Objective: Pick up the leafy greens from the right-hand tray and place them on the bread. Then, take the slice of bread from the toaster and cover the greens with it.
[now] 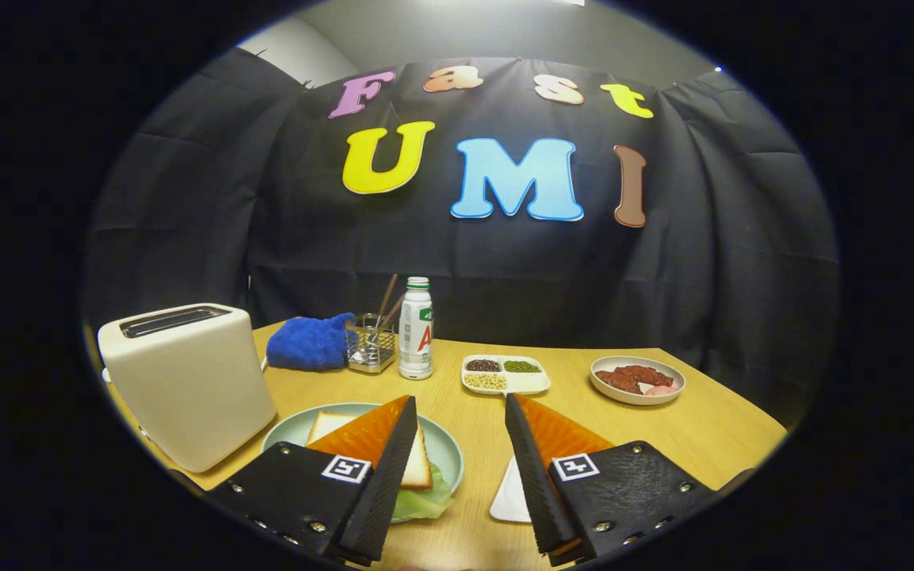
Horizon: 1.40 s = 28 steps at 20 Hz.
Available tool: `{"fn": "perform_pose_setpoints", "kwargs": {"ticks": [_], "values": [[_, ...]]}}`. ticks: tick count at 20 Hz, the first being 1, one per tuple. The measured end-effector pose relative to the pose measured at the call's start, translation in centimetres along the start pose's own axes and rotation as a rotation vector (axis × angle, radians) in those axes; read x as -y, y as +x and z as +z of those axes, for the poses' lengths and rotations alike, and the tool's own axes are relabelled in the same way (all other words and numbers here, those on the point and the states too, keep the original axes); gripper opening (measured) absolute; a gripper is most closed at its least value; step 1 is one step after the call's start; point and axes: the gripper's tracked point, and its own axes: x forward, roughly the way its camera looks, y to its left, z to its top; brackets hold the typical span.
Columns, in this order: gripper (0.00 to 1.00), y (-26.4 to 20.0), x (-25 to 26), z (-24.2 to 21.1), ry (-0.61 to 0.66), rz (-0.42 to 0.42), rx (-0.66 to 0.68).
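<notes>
1. The gripper (461,404) is seen with its two fingers spread wide apart; nothing is held between them, and only bare table (711,428) is seen in the gap.
2. A pale green plate (290,432) is set on the table under and just ahead of the left finger; a slice of bread (330,424) is laid on it, and leafy greens (425,500) are seen protruding from under the bread's near edge, beside the inner side of the left finger; whether a second slice lies beneath the greens cannot be told.
3. A cream toaster (187,381) is stood to the left of the plate, close to it; its top slot is seen, but what is in the slot cannot be told.
4. A white tray (511,500) is partly covered by the right finger; only a bare corner is seen.
5. Beyond the fingers a divided dish (505,374) with beans and grains is placed; to its right a shallow bowl (638,379) with reddish pieces is seen.
6. Behind the plate a bottle (416,329), a wire holder (370,342) with sticks and a blue mitt (310,342) are lined up near the wall.
</notes>
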Motion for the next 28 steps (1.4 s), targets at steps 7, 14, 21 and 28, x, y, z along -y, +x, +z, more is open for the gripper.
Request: {"fn": "perform_pose_setpoints", "kwargs": {"ticks": [7,14,21,28], "values": [[0.69,-1.0,5.8,1.0,0.071,-0.052,0.012],[0.69,-1.4,11.5,1.4,0.095,-0.108,0.024],[0.69,-2.1,17.4,1.9,0.080,-0.157,0.043],[0.69,-1.7,22.1,2.4,0.069,-0.154,0.067]]}}
